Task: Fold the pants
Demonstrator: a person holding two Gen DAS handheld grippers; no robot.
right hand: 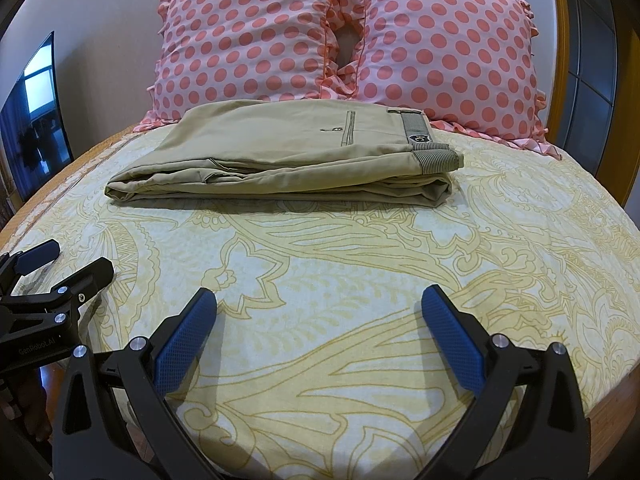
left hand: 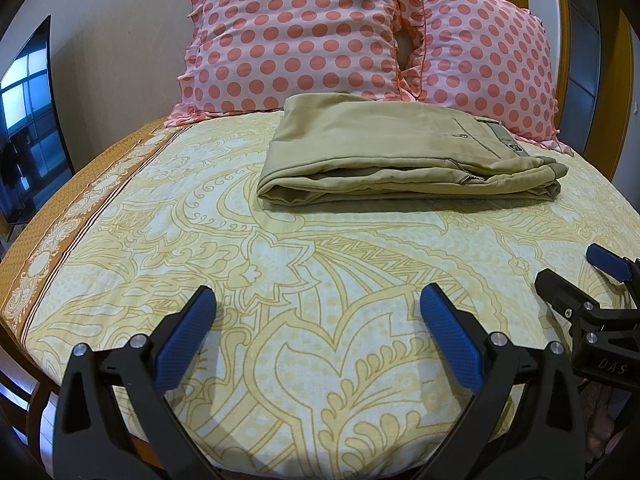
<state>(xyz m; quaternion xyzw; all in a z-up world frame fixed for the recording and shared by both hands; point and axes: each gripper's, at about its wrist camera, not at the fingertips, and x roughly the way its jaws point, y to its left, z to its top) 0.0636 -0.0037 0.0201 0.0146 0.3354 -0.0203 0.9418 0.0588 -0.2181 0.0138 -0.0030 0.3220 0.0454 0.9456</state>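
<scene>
Left gripper [left hand: 316,304] and right gripper [right hand: 318,304], blue-padded jaws spread wide, empty, yellow paisley bedsheet [left hand: 280,280], pink polka-dot pillows [left hand: 296,36], khaki pants [right hand: 280,160] folded flat, waistband right.

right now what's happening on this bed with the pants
A person holds two black grippers with blue pads over the yellow patterned bedsheet. The left gripper and the right gripper are both open and empty, apart from the cloth. The khaki cotton pants lie folded in a neat stack in front of two pink polka-dot pillows, so the folding looks finished.
</scene>
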